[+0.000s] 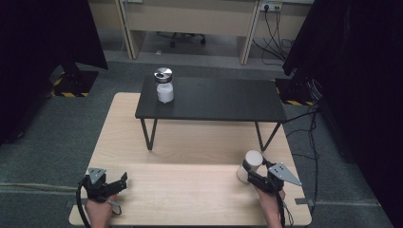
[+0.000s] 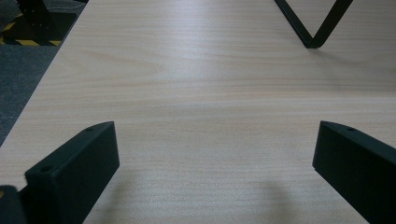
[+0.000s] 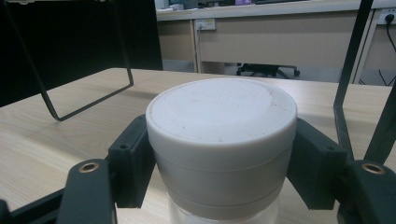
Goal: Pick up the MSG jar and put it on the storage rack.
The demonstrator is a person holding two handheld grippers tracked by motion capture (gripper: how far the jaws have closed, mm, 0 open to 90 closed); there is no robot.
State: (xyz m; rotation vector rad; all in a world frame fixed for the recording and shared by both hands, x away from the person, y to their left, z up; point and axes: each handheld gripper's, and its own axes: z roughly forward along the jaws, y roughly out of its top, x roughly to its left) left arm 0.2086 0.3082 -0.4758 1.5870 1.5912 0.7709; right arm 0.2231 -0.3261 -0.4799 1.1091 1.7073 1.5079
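My right gripper (image 1: 253, 172) has its fingers clamped on the white-capped jar (image 3: 222, 140) at the desk's (image 1: 180, 190) near right edge. Left gripper (image 1: 116, 183) rests wide open, holding nothing. Grip sits just under the cap; lift straight, keeping the jar upright.

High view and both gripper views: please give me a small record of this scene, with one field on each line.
surface: light wooden table
held thing: white jar with white lid, upright, near the table's right front
right hand-held gripper: shut on the white jar, a jaw on each side below the lid
left hand-held gripper: open, nothing between the jaws, at the table's left front
raised stand: small black table on thin legs, at the back
other thing: jar with metal lid on the left end of the small black table
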